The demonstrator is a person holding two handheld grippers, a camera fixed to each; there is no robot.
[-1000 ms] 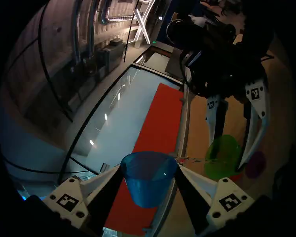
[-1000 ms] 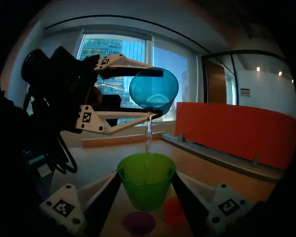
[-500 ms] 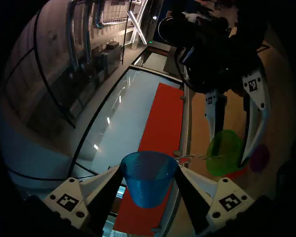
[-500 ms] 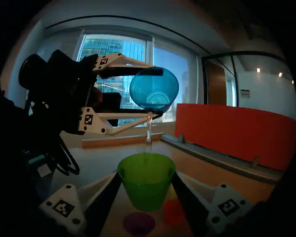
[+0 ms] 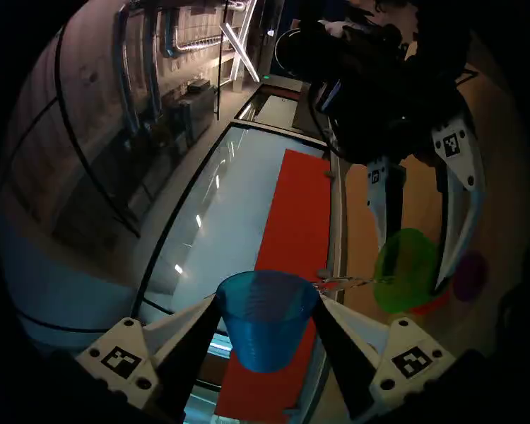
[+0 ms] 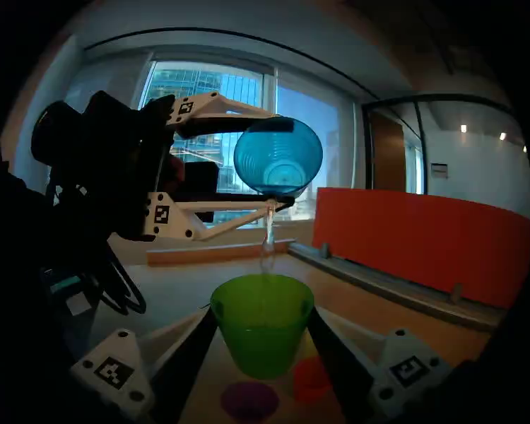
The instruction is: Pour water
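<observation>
Blue cup [image 6: 278, 157]: It is tipped onto its side, with the open mouth turned toward the right gripper view's camera. It is held above the green cup [image 6: 263, 332] and apart from it.
Left gripper [image 5: 266, 305]: The jaws are closed on the blue cup, with one finger pressed against each side of its wall. In the right gripper view it is seen at the left and turned sideways, with one finger above the cup and one below.
Water [image 6: 268, 237]: A thin stream is seen falling from the lower lip of the blue cup into the mouth of the green cup.
Green cup: It is held upright in the near middle of the right gripper view, directly under the blue cup's rim. It cannot be told whether its base touches the table [image 6: 378, 304].
Right gripper [image 6: 263, 314]: The jaws are gripping the green cup, with a finger pressed on each side of its wall.
Purple cup [image 6: 249, 399]: It is set mouth up on the table, at the near edge of the right gripper view, just below the green cup.
Orange cup [image 6: 309, 378]: It is placed just right of the purple cup and is partly hidden by the green cup.
Table: A wooden top is seen running from near to far beneath both grippers.
Red panel [image 6: 420, 237]: It is stood upright along the right side of the table.
Window [image 6: 208, 92]: It is seen at the far side, behind the blue cup, and tall buildings are visible through it.
</observation>
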